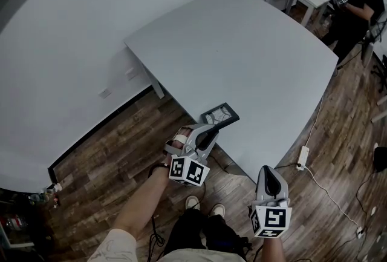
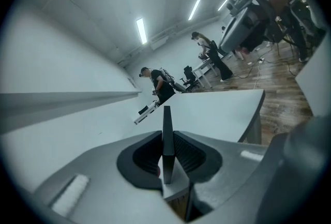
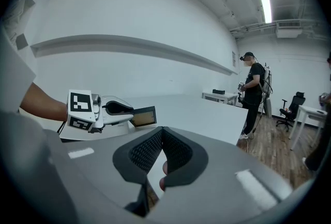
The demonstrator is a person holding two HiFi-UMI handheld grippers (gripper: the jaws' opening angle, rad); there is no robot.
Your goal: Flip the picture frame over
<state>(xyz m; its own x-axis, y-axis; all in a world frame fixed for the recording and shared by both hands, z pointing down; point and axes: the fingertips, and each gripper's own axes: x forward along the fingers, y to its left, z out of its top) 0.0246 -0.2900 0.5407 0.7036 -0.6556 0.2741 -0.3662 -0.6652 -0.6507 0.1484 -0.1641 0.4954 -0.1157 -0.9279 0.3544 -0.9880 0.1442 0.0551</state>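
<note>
Now my left tongs (image 1: 211, 129) are clamped on the picture frame (image 1: 221, 114) at the bench's (image 1: 242, 55) near edge; my right tongs (image 1: 269, 171), pressed together and empty, hang off that edge.

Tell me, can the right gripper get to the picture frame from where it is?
Probably yes. The left gripper holds the picture frame at the corner of the table, and nothing sits between it and the right gripper. The right gripper's fingers are shut, so they'd have to open first.
</note>
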